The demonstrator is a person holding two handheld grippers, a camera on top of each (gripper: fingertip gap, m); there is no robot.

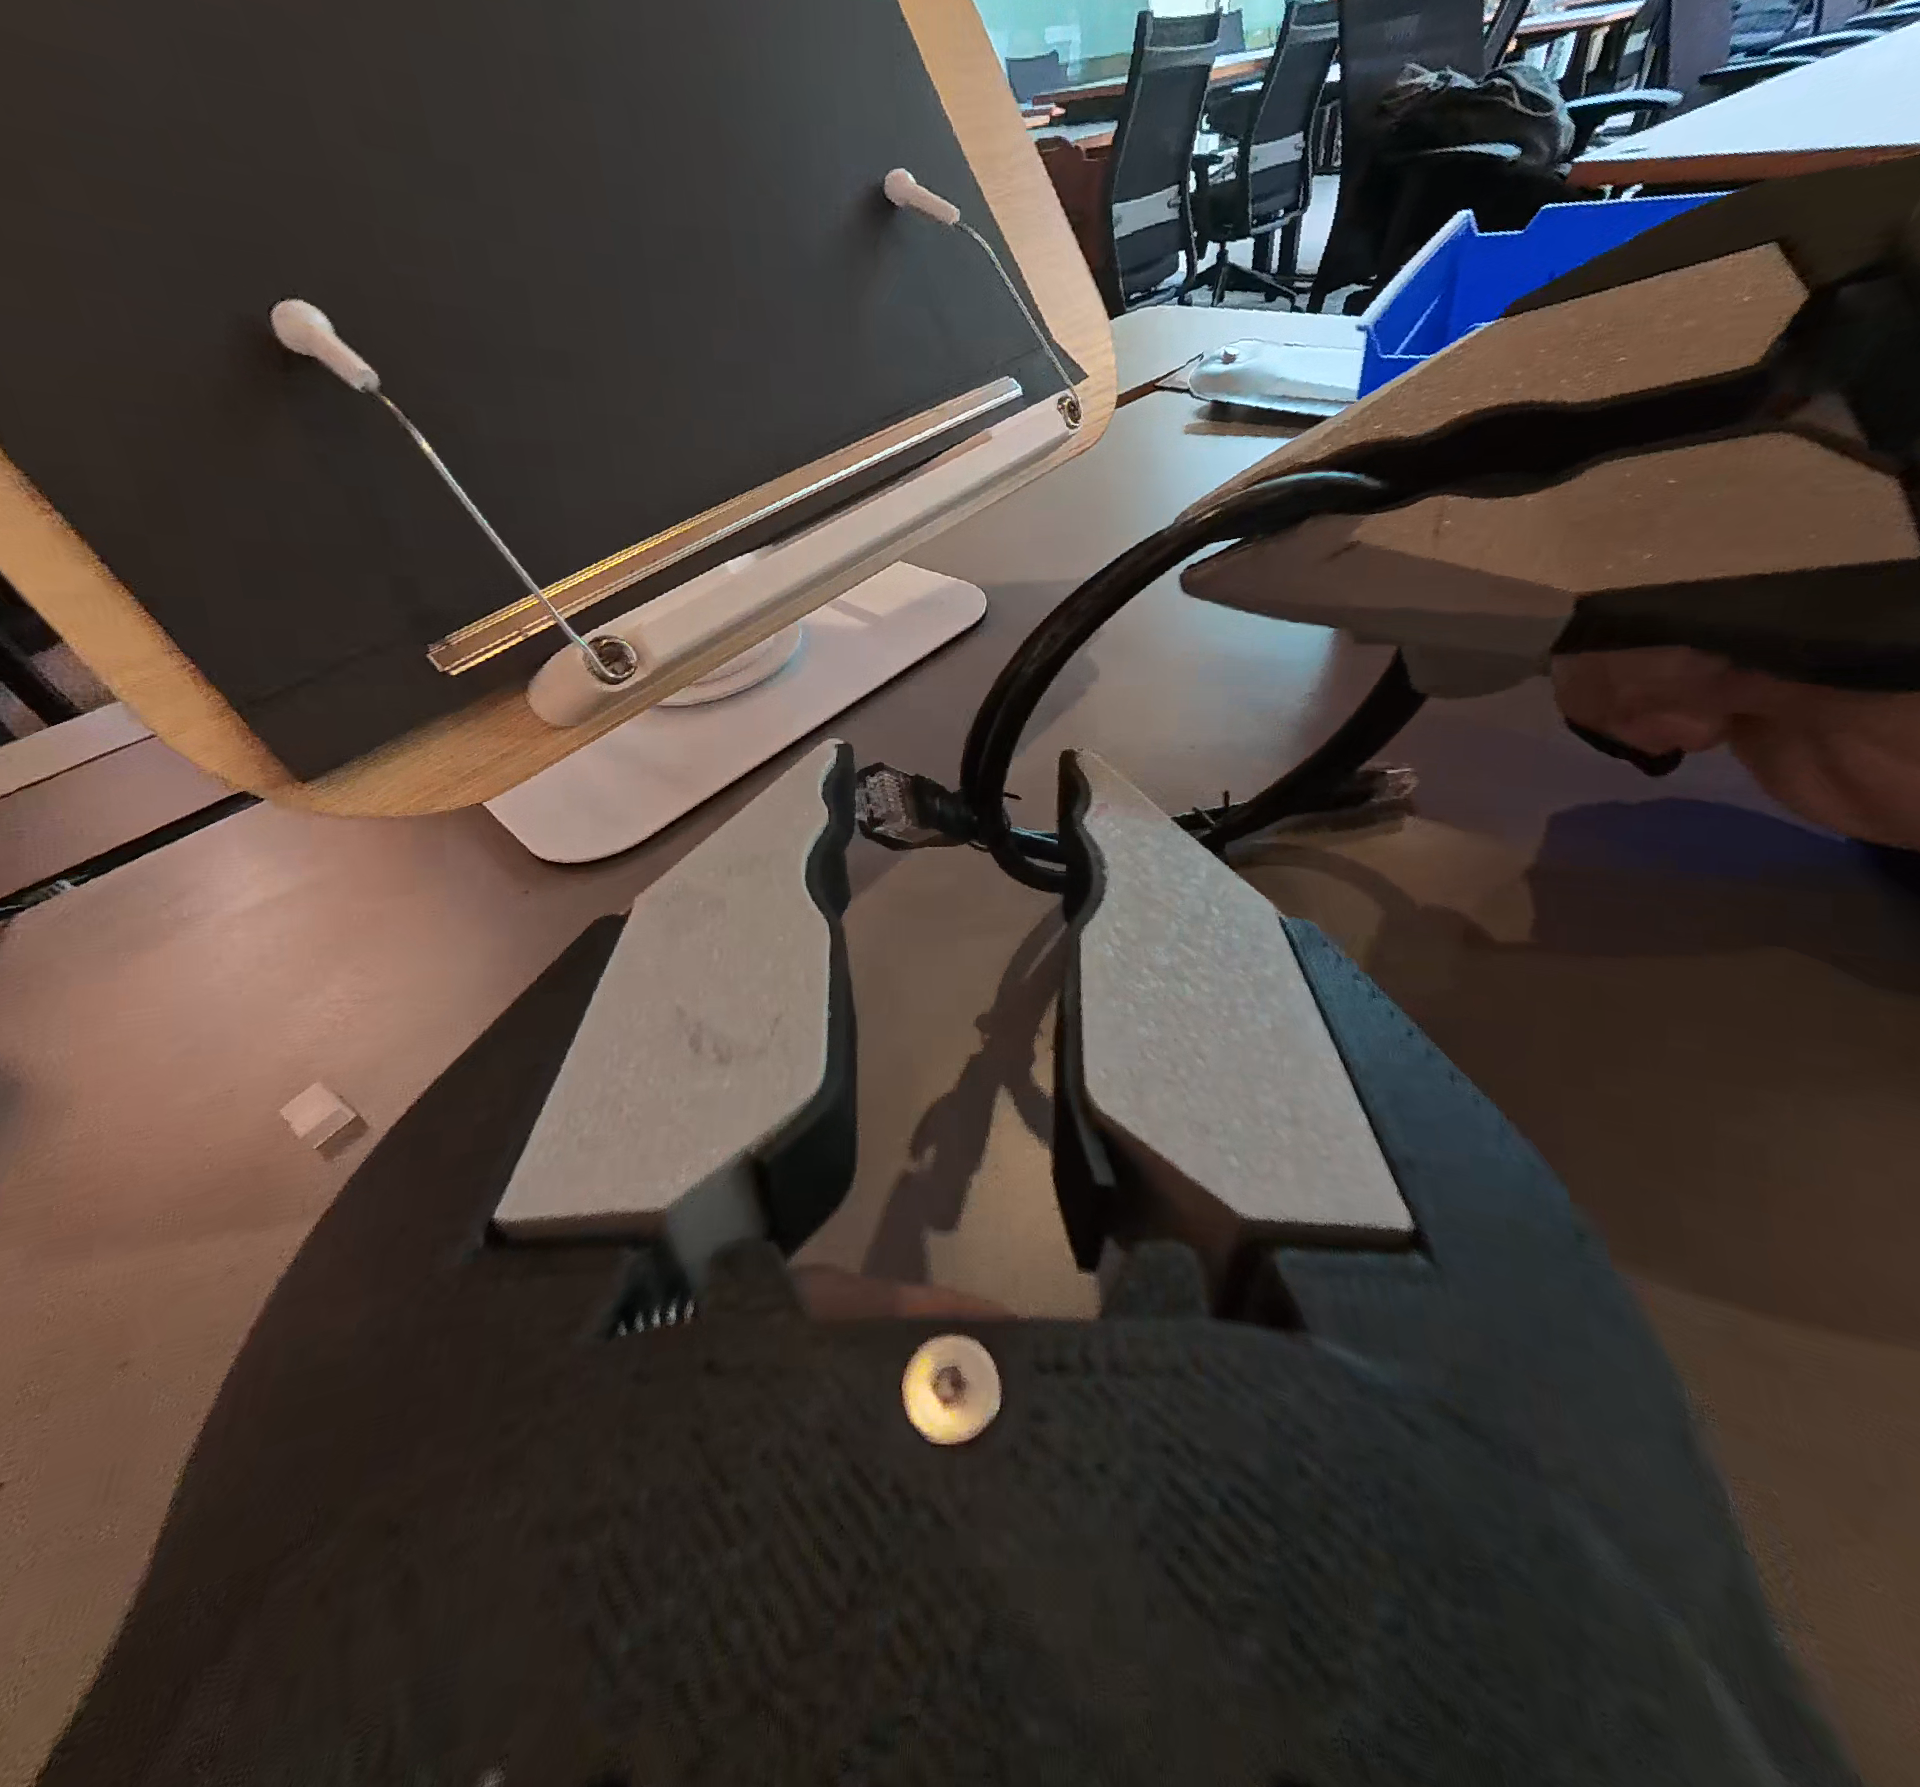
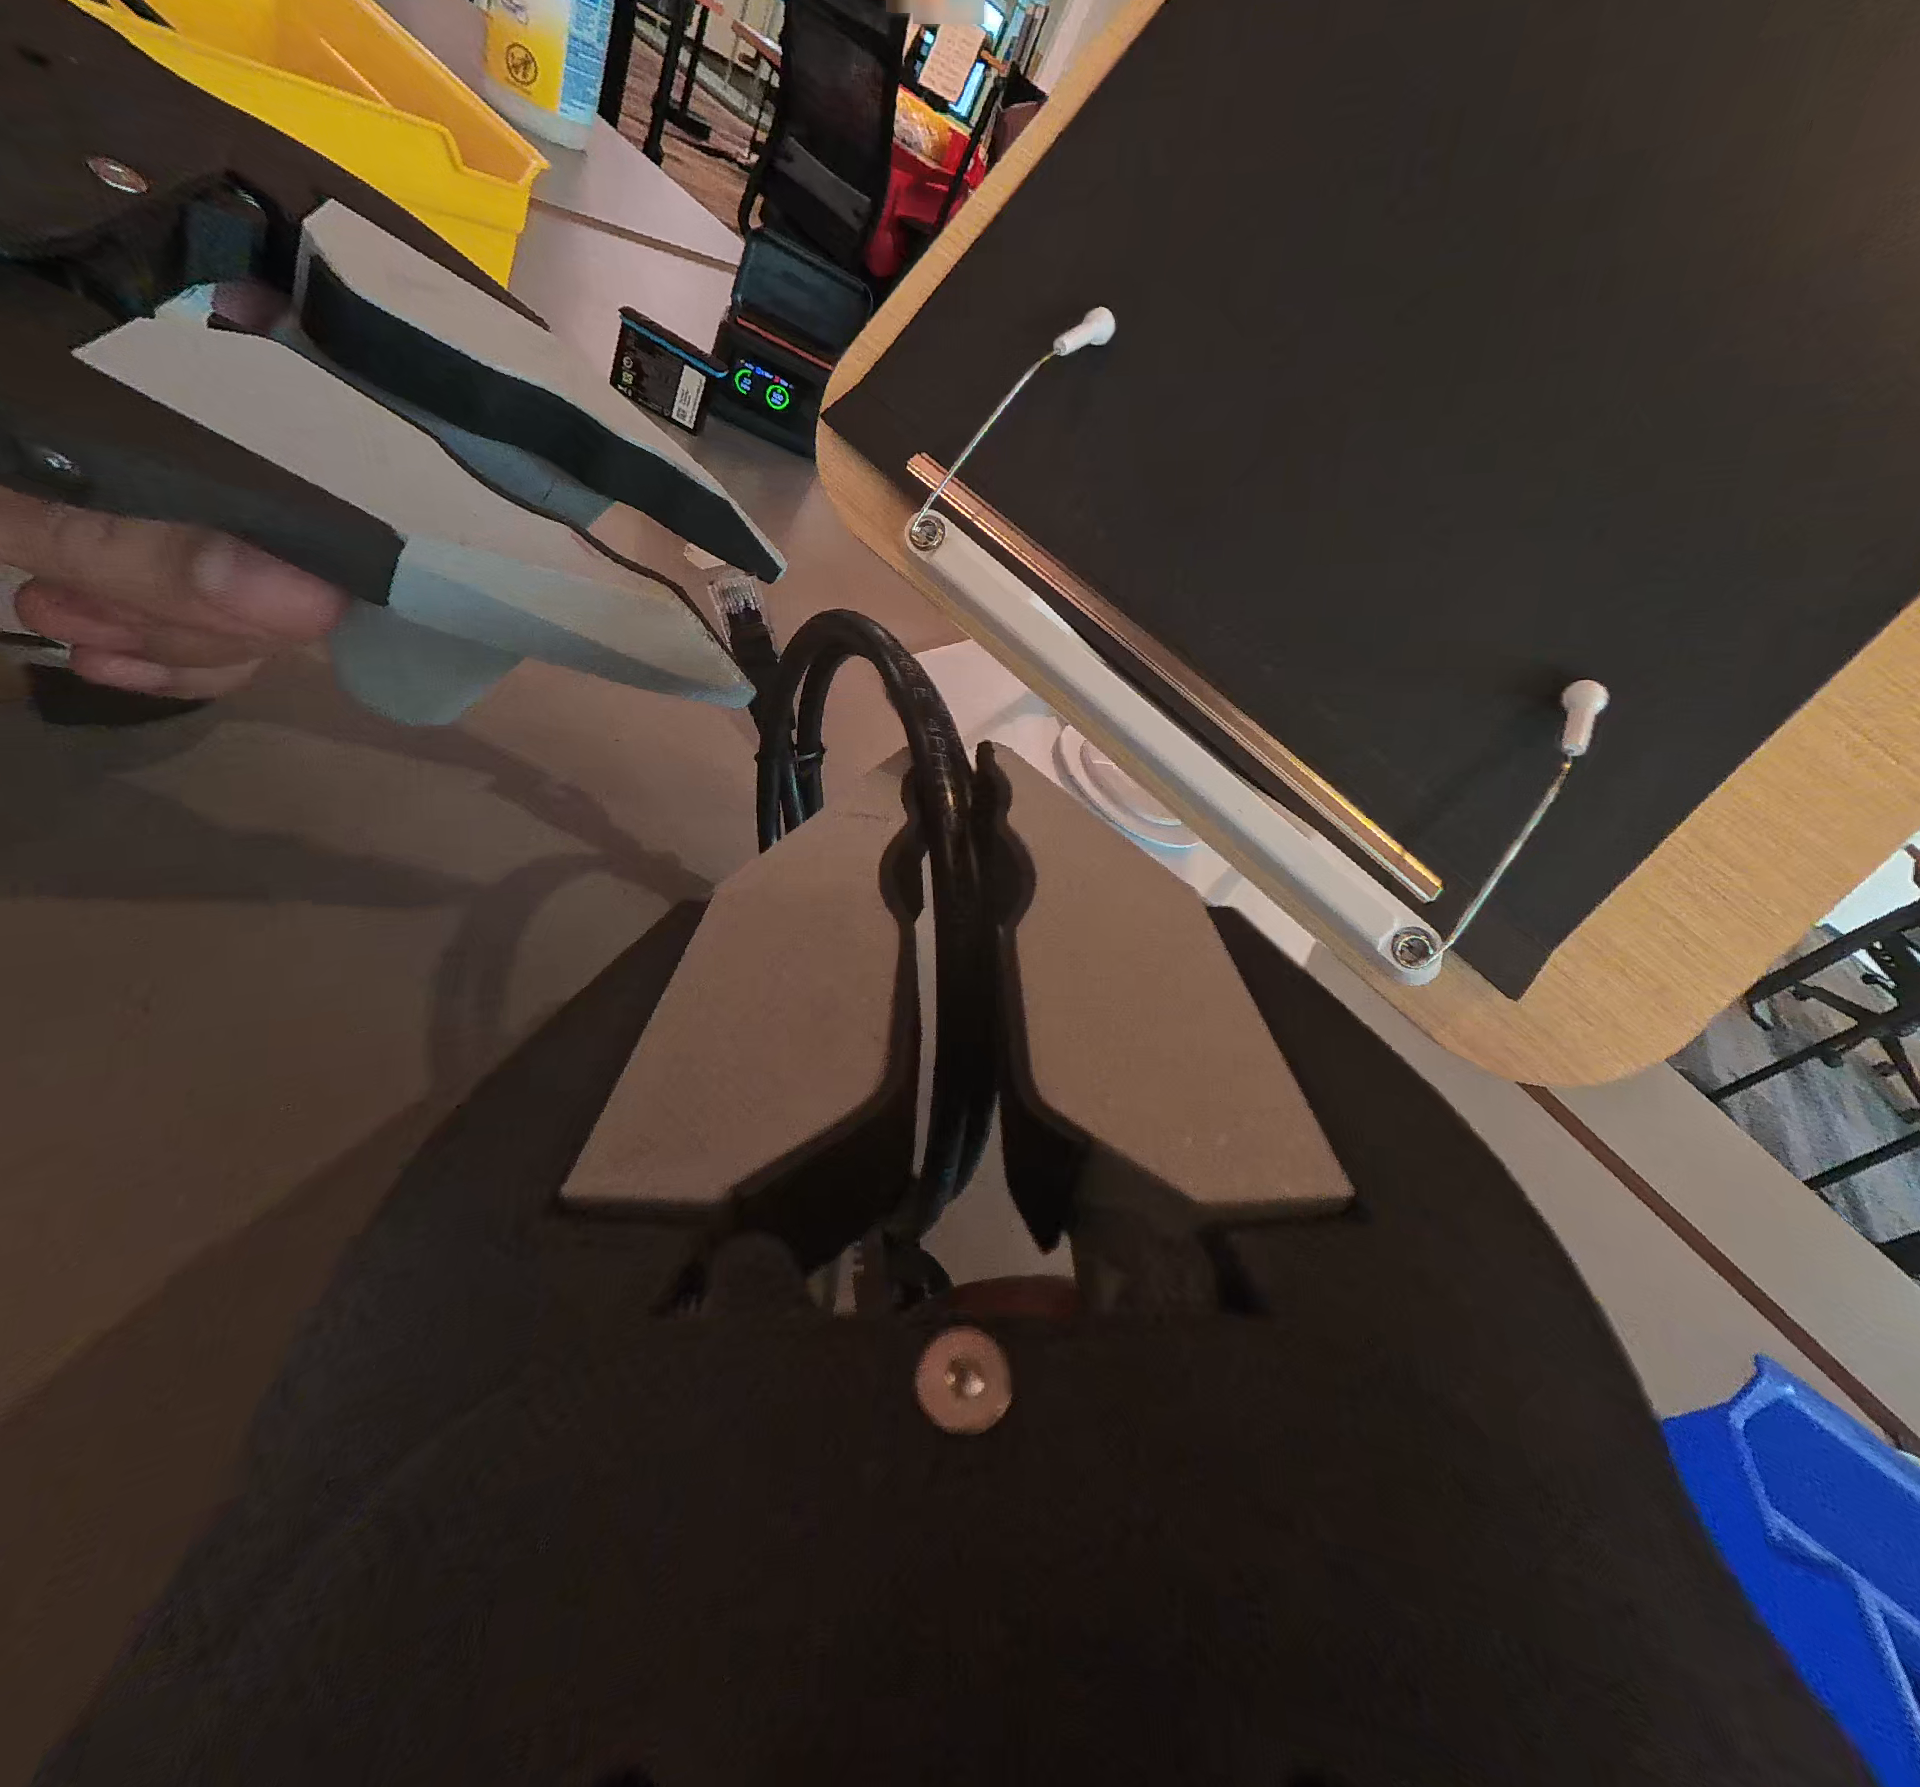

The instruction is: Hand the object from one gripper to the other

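Both tools meet over the desk [image 1: 1299, 1062] at a coiled black network cable [image 1: 1013, 698]. The right tool [image 2: 951, 781] is clenched on the bundle: in its own view several strands run down the narrow slot between its grey fingers [image 2: 769, 1010], and the loop arches out past the tips. The left tool [image 1: 956, 802] is spread, not gripping; one clear plug [image 1: 883, 802] sits just beside its left tip and a lower bend of the coil touches or passes just behind its right tip, which of the two cannot be told.

Largest nearby is the book stand [image 1: 520, 283], a dark board with a wood rim on a white base [image 1: 831, 657], leaning close on the far side of the cable. Its ledge and two wire page holders [image 1: 468, 480] stick out toward the tools, so they look like the nearest thing to snag on. A blue bin [image 1: 1455, 283] sits behind the right tool; a yellow bin [image 2: 343, 106] lies behind the left one. Open desk lies toward the cameras, probably the freest direction to pull away.

The cable looks light, limp and springy rather than stiff, with a smooth jacket that may slide in a loose pinch. A tie [image 2: 795, 755] seems to bind the strands near the plug, so the bunched section there is likely the firmest hold; the plugs' clips seem fragile and are better avoided. A second plug [image 1: 1382, 787] dangles by the right tool.
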